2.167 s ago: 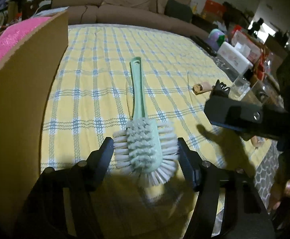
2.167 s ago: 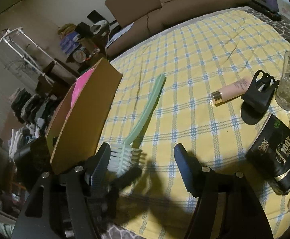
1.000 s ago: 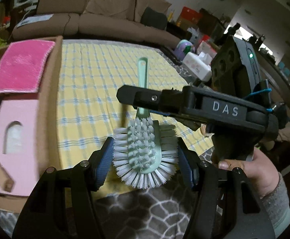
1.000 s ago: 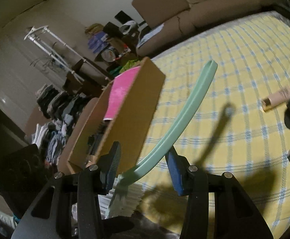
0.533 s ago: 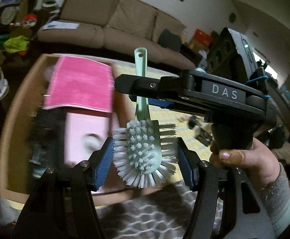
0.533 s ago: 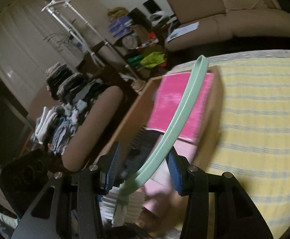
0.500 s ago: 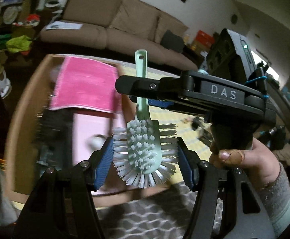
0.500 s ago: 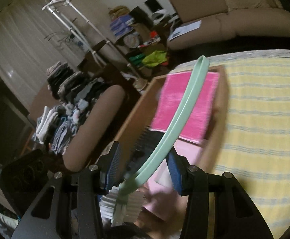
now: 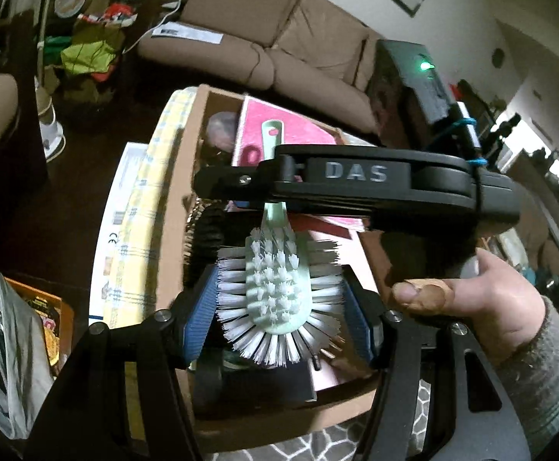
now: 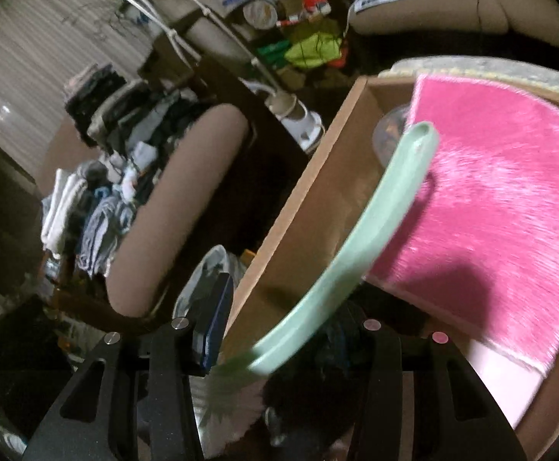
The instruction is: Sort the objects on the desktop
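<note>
Brush (image 9: 277,292), light stiff plastic with springy bristles, best held at head or handle. Left gripper (image 9: 279,307) jaws pinch the bristle head; right gripper (image 10: 279,340) jaws pinch the handle near the head. Brush hangs above the cardboard box (image 9: 181,199), over the pink cloth (image 10: 502,192).

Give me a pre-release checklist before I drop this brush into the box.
1. Left gripper hold on the scrub brush: ok, bristles are pressed between both fingers.
2. Right gripper hold on the handle: cannot tell; the handle runs between its fingers, but contact is blurred.
3. Brush over the cardboard box: ok, head and handle lie above its interior.
4. Free landing spot: cannot tell; the pink cloth and dark items lie underneath.
5. Height above the contents: cannot tell.
</note>
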